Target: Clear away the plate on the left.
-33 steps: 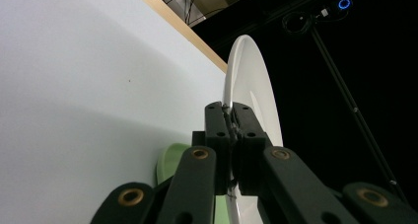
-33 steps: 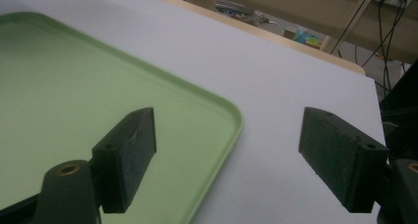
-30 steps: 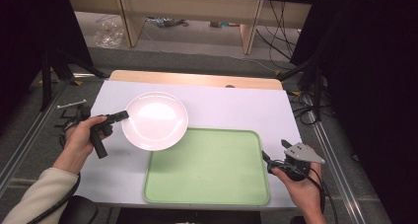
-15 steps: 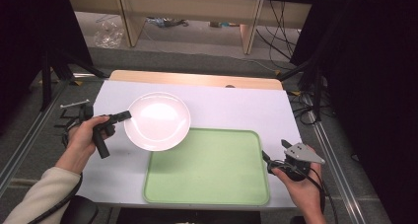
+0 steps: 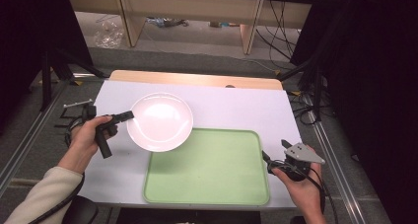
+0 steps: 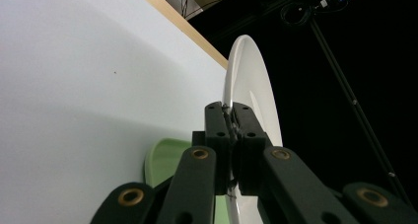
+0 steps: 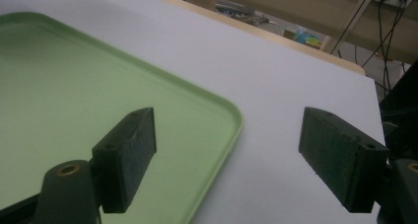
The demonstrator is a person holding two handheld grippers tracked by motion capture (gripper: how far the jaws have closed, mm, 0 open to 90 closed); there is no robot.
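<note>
The left tool [image 5: 127, 116] is pinched on the near-left rim of the round white ceramic plate [image 5: 160, 121] — an edge grip, since the shallow dish gives no other purchase. In the left gripper view the pads [image 6: 217, 130] clamp the rim with the plate [image 6: 251, 91] apparently lifted clear of the white counter [image 5: 236, 108]. From above, the plate overlaps the far-left corner of the pale green rectangular plastic tray [image 5: 212, 169] — judged to be its destination. The right tool [image 5: 272, 161] rests beside the tray's right edge, jaws spread and empty, with the tray corner [image 7: 217, 110] between the pads [image 7: 133, 150], probably ready to steady the tray.
</note>
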